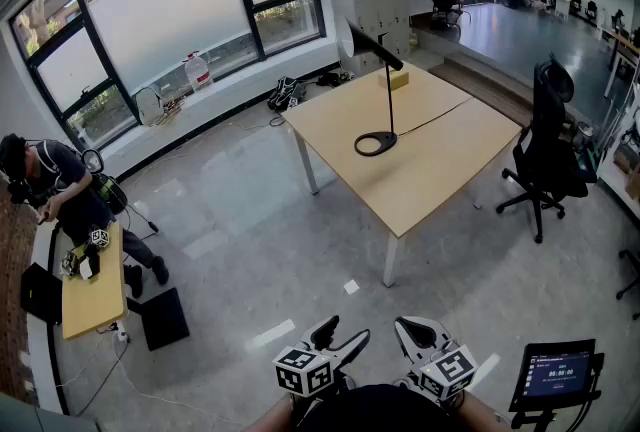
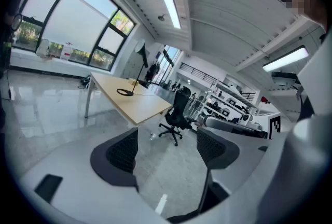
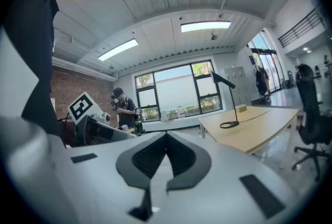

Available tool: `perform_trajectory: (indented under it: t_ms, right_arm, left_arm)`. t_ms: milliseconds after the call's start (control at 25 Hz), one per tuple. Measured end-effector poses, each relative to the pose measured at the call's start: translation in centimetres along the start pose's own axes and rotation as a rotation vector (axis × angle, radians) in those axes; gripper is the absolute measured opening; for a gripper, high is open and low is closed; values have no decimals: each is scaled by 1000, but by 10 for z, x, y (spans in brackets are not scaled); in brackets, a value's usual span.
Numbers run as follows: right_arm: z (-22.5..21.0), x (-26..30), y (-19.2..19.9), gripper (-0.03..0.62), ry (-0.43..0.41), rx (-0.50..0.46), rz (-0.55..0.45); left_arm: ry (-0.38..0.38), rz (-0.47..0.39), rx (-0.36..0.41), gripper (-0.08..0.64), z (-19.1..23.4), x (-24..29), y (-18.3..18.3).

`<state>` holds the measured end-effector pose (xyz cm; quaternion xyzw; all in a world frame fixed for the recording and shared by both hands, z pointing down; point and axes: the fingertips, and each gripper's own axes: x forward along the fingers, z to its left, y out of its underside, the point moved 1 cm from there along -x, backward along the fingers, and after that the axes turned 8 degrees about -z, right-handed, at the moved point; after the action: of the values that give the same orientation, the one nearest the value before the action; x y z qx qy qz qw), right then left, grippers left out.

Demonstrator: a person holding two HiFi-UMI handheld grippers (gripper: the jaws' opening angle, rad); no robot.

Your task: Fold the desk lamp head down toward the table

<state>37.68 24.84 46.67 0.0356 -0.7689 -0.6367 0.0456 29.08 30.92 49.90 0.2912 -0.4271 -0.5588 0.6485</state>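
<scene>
A black desk lamp [image 1: 387, 85] stands upright on the light wooden table [image 1: 440, 170], far ahead of me. Its ring base [image 1: 375, 143] rests near the table's middle, and its slim head [image 1: 352, 39] juts up and to the left. Both grippers hang low at the bottom of the head view, far from the table. My left gripper [image 1: 342, 335] is open, with only floor between its pads [image 2: 122, 151]. My right gripper [image 1: 405, 330] is shut, pads [image 3: 179, 155] pressed together on nothing. The lamp [image 2: 139, 66] is small in the left gripper view, and the lamp [image 3: 232, 101] is right of centre in the right gripper view.
A black office chair [image 1: 548, 152] stands right of the table. A small yellow box [image 1: 398, 80] and a cable lie on the tabletop. A person [image 1: 55, 182] stands at a small desk [image 1: 95, 295] on the left. A screen on a stand [image 1: 555, 372] is at lower right.
</scene>
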Motion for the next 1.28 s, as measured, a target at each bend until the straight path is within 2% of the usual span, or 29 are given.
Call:
perform_trajectory:
  t_ms: [440, 800, 1280]
  right_arm:
    - [-5, -4, 6, 6, 7, 30, -7]
    - [-5, -15, -5, 6, -45, 18, -57]
    - [-26, -32, 0, 6, -133, 24, -36]
  left_arm:
    - [-8, 5, -5, 366, -3, 1, 8]
    - [-30, 1, 5, 365, -15, 8, 14]
    - [-115, -7, -22, 365, -38, 17, 36]
